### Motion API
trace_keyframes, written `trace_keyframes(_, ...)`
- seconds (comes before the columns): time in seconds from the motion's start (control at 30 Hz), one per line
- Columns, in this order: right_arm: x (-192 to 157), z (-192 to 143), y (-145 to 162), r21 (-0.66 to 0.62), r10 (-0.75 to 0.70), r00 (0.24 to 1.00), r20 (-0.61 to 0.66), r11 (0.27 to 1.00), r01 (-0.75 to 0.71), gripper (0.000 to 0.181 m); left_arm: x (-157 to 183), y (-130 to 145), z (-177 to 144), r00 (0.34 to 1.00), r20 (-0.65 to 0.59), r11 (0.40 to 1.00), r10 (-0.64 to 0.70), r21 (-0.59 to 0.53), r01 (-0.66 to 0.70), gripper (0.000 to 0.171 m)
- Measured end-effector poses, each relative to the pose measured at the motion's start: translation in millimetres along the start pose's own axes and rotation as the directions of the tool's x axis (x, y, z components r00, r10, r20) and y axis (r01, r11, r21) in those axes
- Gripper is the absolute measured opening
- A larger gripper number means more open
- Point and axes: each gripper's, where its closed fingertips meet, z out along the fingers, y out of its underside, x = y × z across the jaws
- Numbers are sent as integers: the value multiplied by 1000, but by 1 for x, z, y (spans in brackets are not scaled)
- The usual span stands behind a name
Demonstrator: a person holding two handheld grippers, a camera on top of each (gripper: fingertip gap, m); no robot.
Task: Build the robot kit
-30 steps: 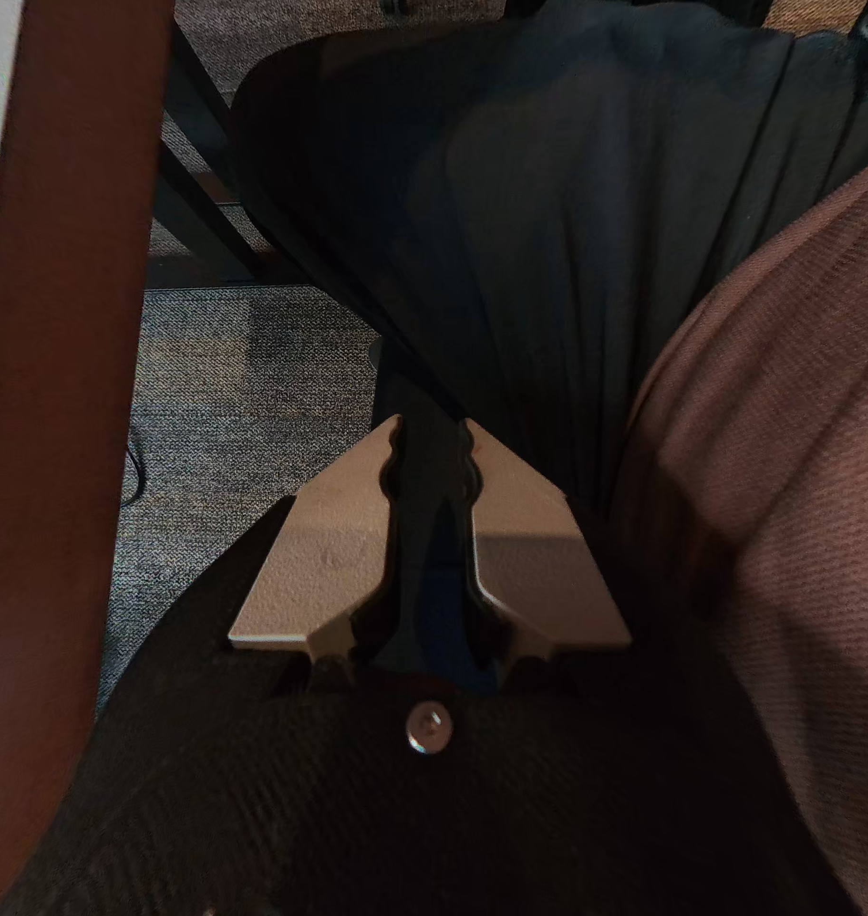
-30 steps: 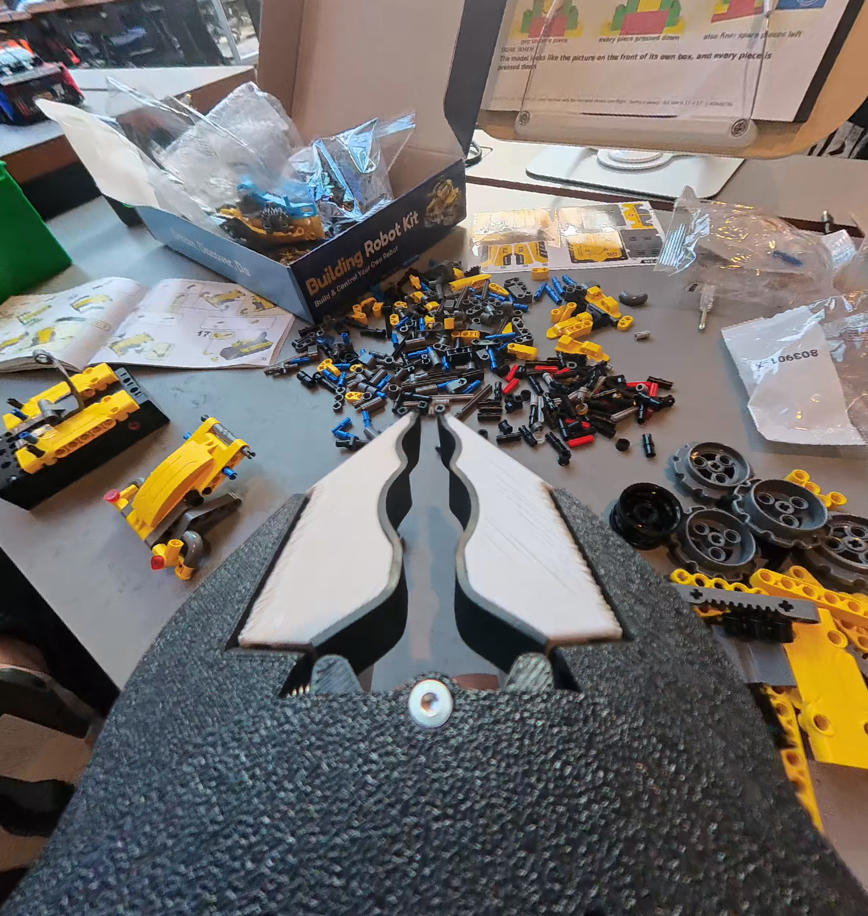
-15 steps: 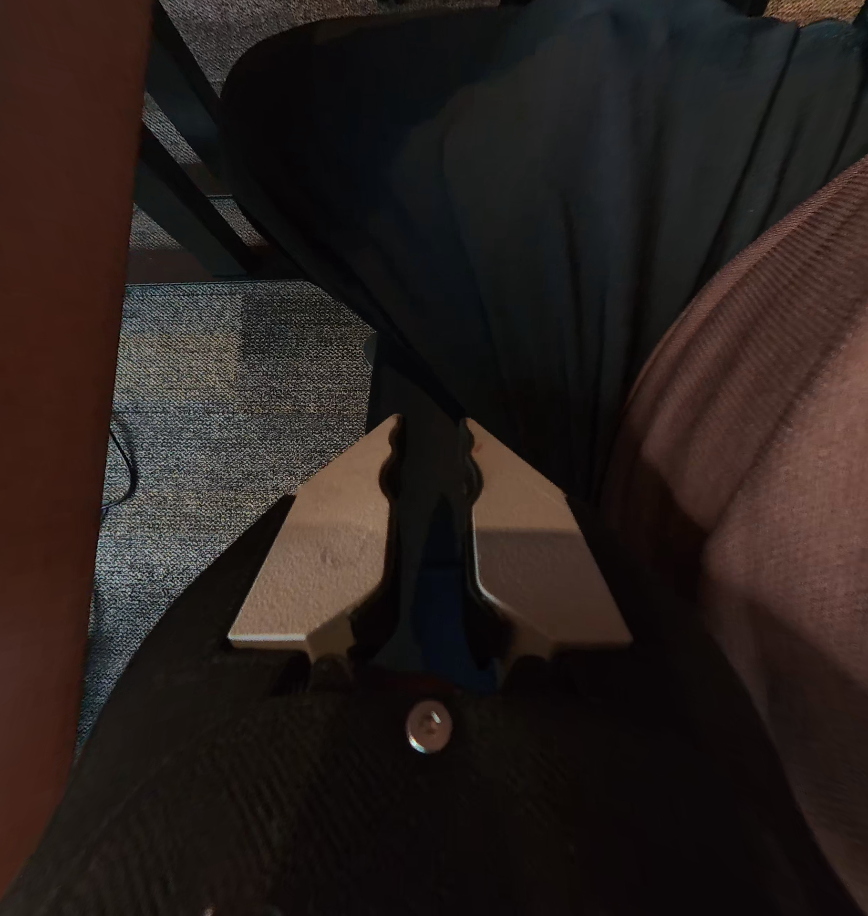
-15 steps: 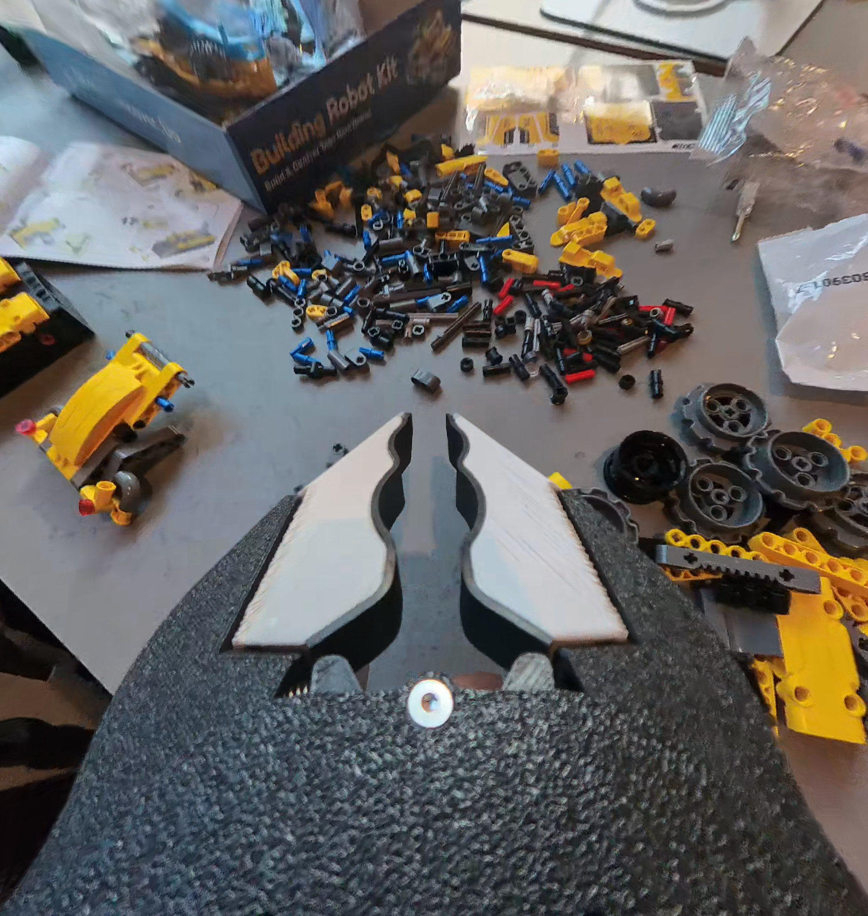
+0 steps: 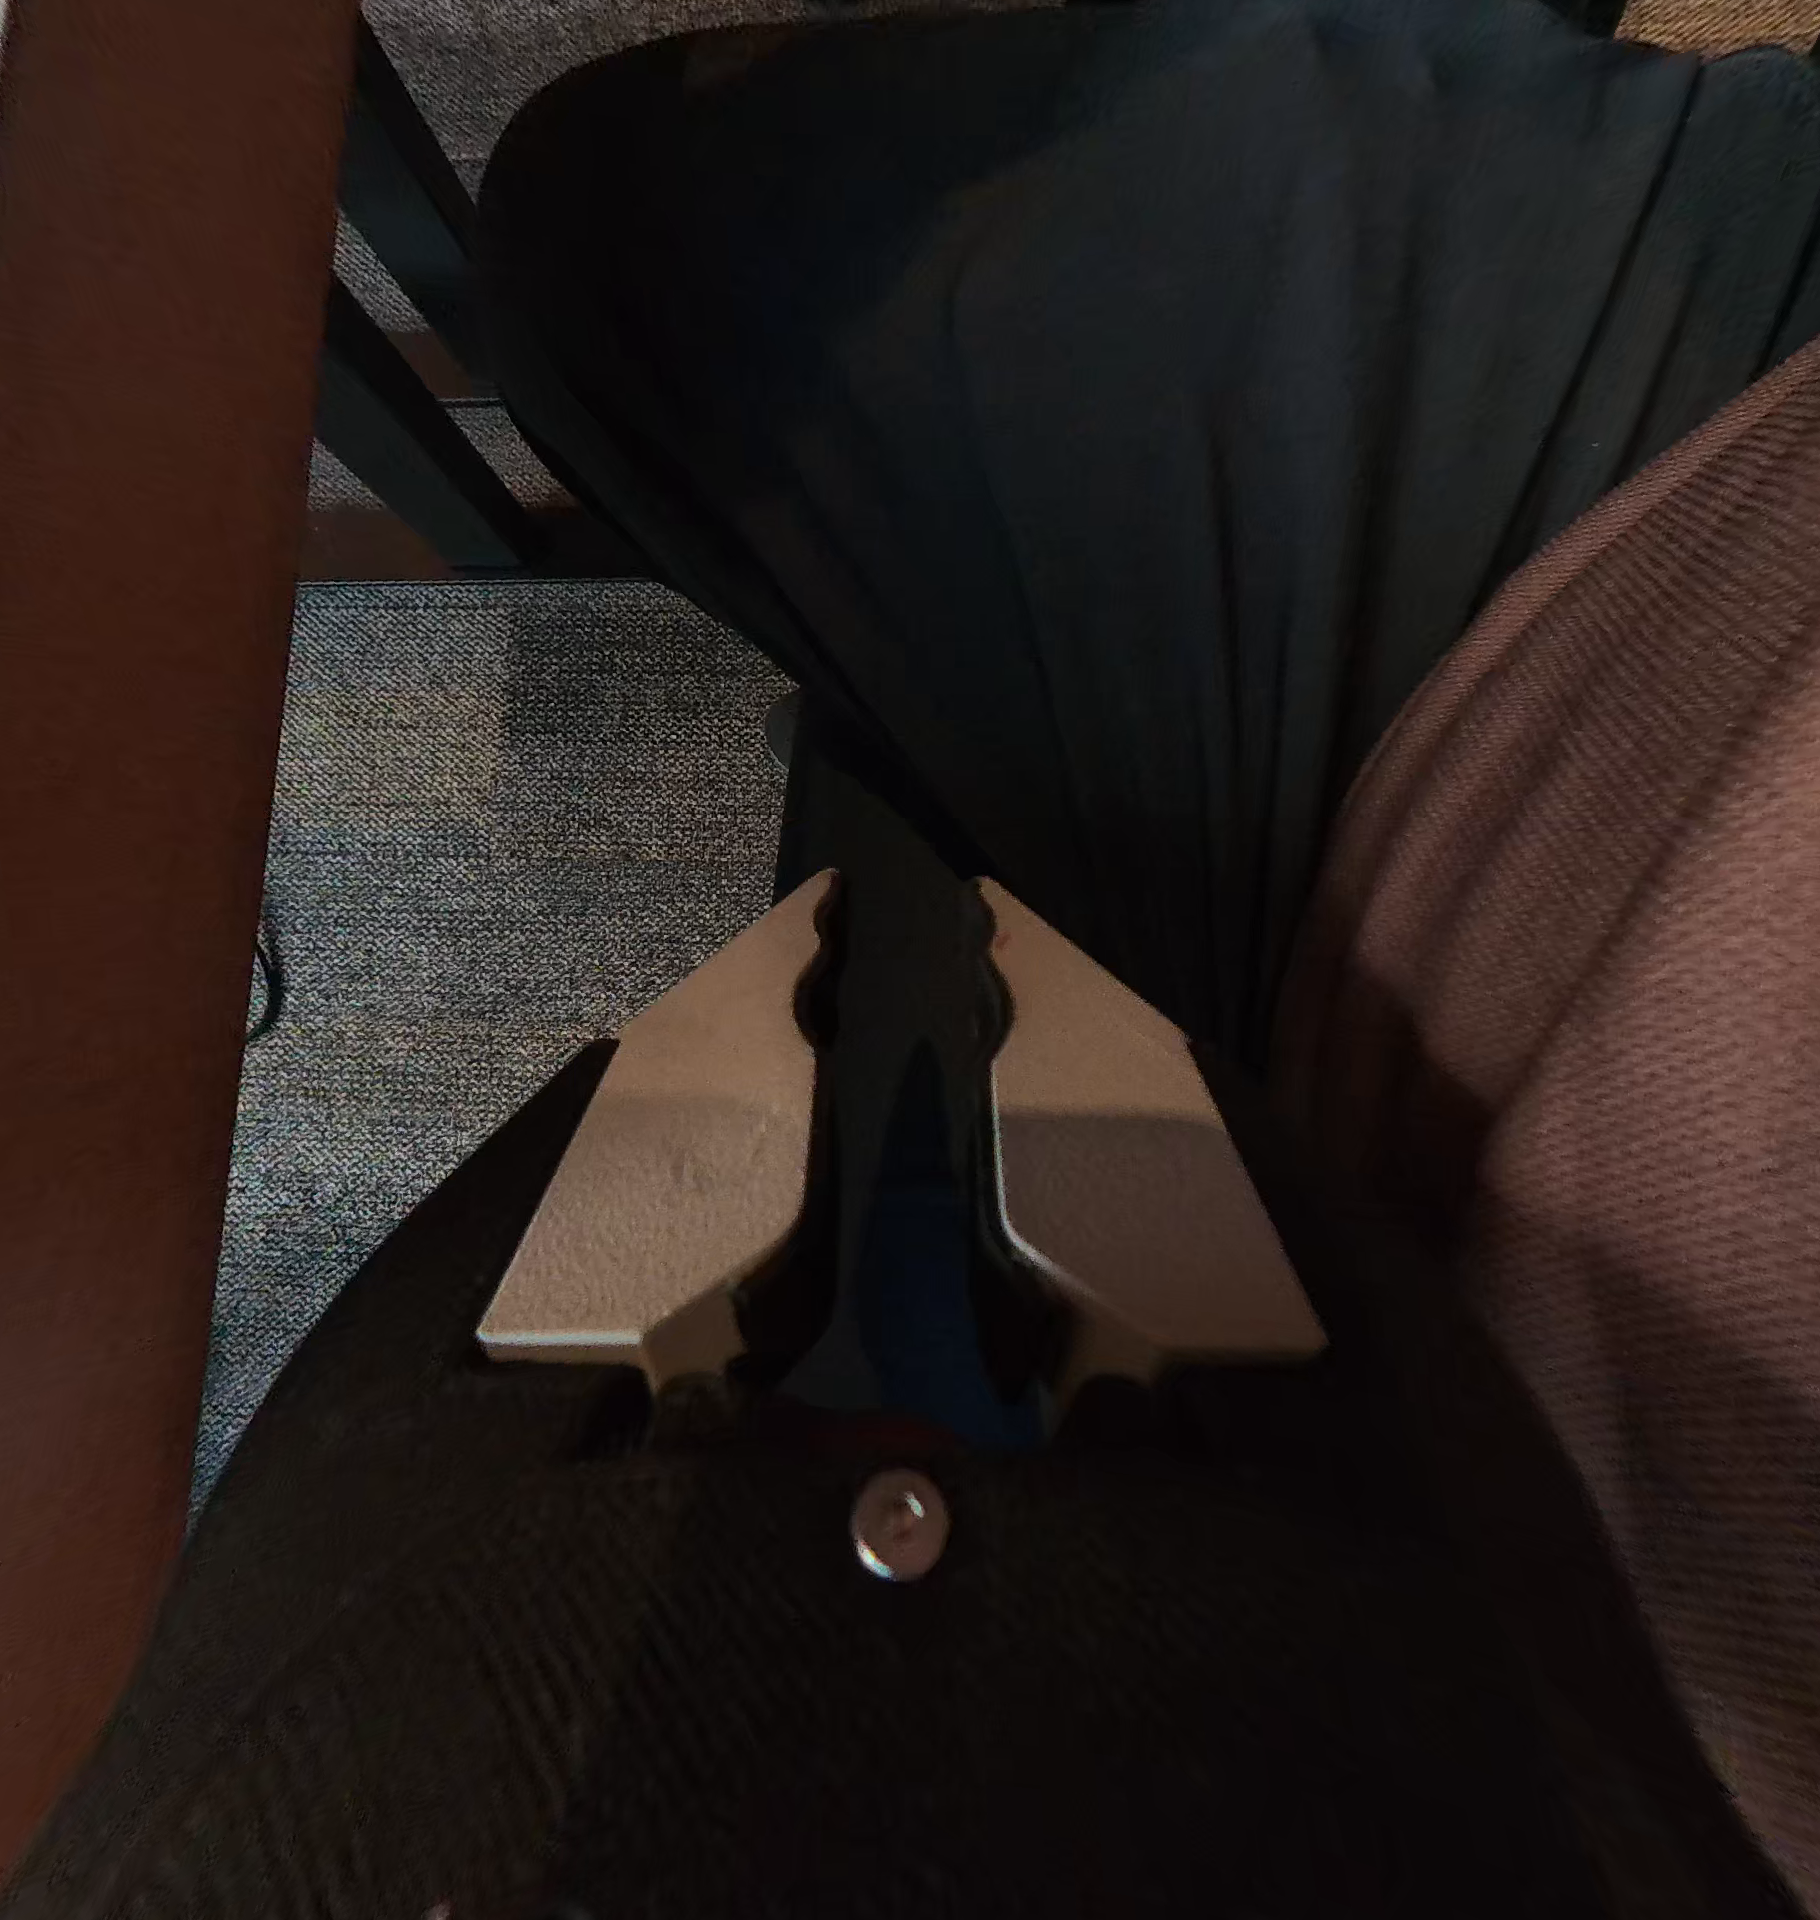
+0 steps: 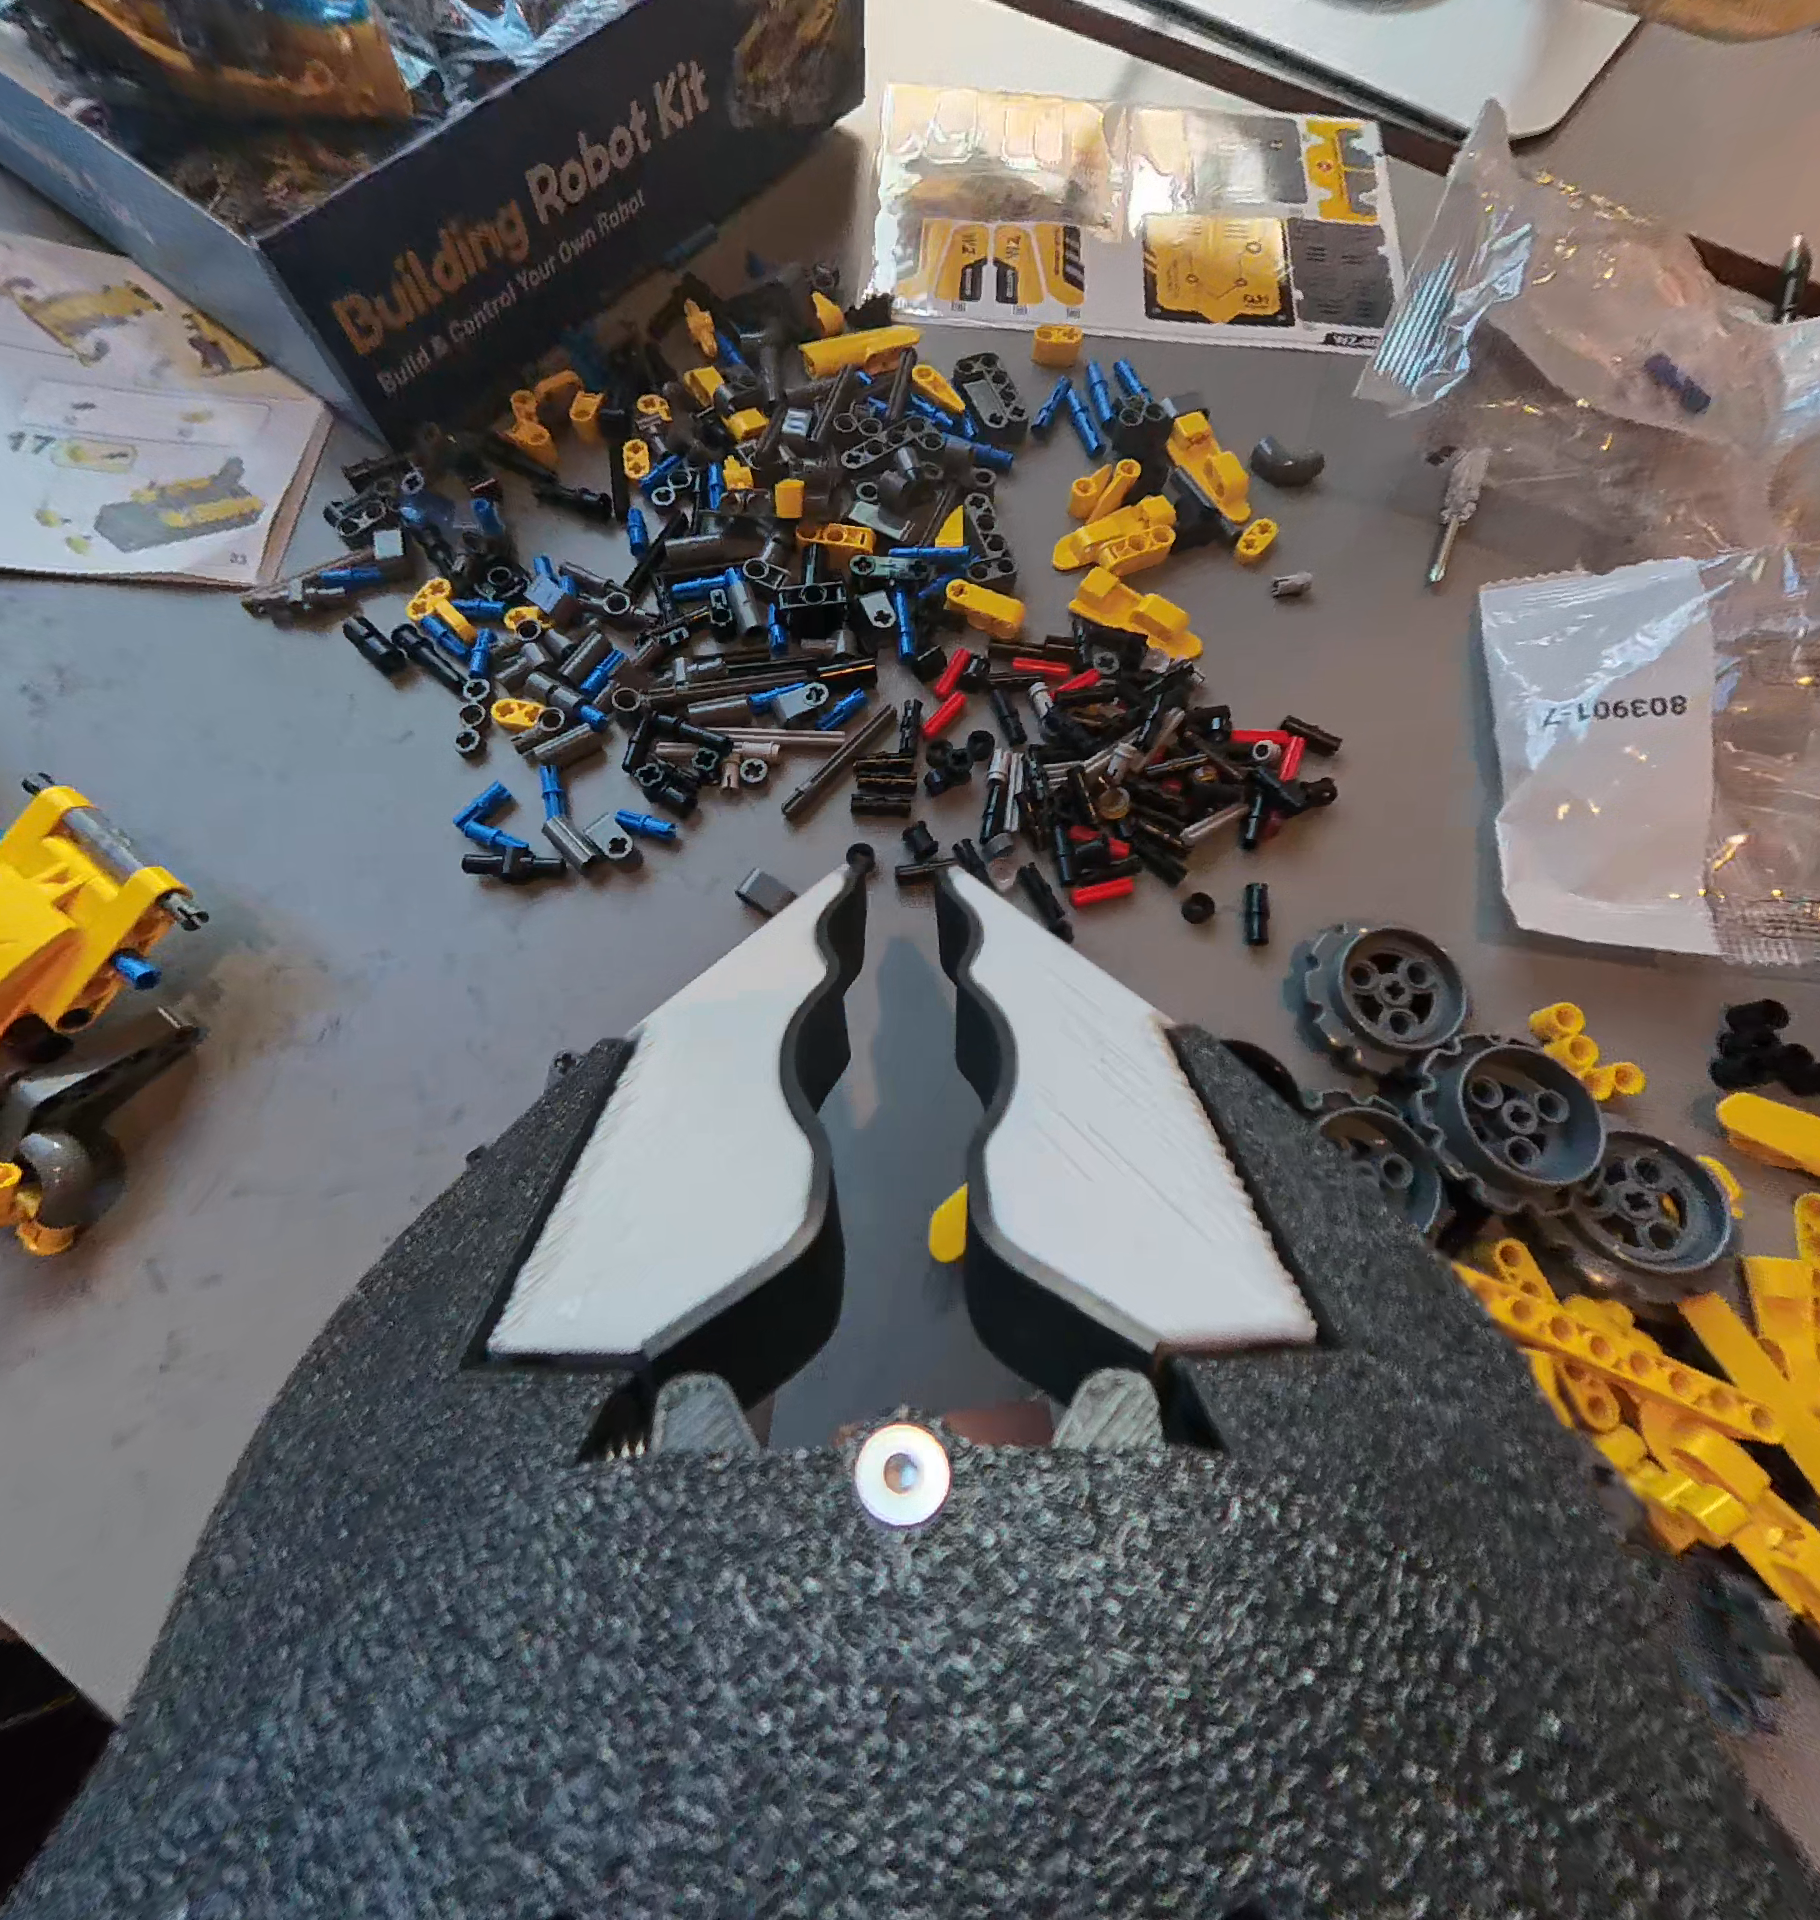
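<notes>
My right gripper (image 6: 898, 878) is slightly open and empty, low over the grey table (image 6: 314, 935). Its tips are at the near edge of a pile of small black, blue, yellow and red building pieces (image 6: 833, 623). A small black bush (image 6: 861, 855) lies right at the left tip, and a dark grey piece (image 6: 766, 891) lies just left of it. A yellow piece (image 6: 950, 1221) shows on the table between the fingers. My left gripper (image 5: 906, 883) is open and empty below table height, pointing at dark cloth (image 5: 1093, 520) over grey carpet (image 5: 490, 883).
Grey toothed wheels (image 6: 1508, 1112) and yellow beams (image 6: 1664, 1392) lie at the right. A half-built yellow model (image 6: 44, 966) sits at the left. A dark blue kit box (image 6: 532, 208), booklet (image 6: 127, 468), sticker sheet (image 6: 1134, 218) and plastic bags (image 6: 1602, 748) lie behind. A red-brown wooden edge (image 5: 106, 727) and maroon knit cloth (image 5: 1612, 935) flank the left gripper. The left gripper's tips are roughly 35 cm from the right gripper's. The half-built yellow model (image 6: 44, 966) is about 15 cm from my right fingertips.
My right gripper has moved forward and down to the near edge of the pile, and its jaws have opened a little. My left gripper has hardly moved.
</notes>
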Motion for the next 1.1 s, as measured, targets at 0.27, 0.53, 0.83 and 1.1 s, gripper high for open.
trace_keyframes(0.27,-4,47,-1,-156,-53,996,71,986,63,13,4,-1,0,1000,-8,1000,15,-1,-15,19)
trace_keyframes(0.53,-3,65,5,-196,-46,996,78,979,61,12,2,-2,-3,1000,-10,1000,1,11,-1,20)
trace_keyframes(0.83,-2,71,7,-203,-52,995,86,977,68,9,4,-3,-3,1000,-14,1000,7,11,-7,20)
trace_keyframes(1.1,-3,60,0,-159,-36,993,111,986,54,0,6,-3,-2,1000,-16,1000,15,8,-14,20)
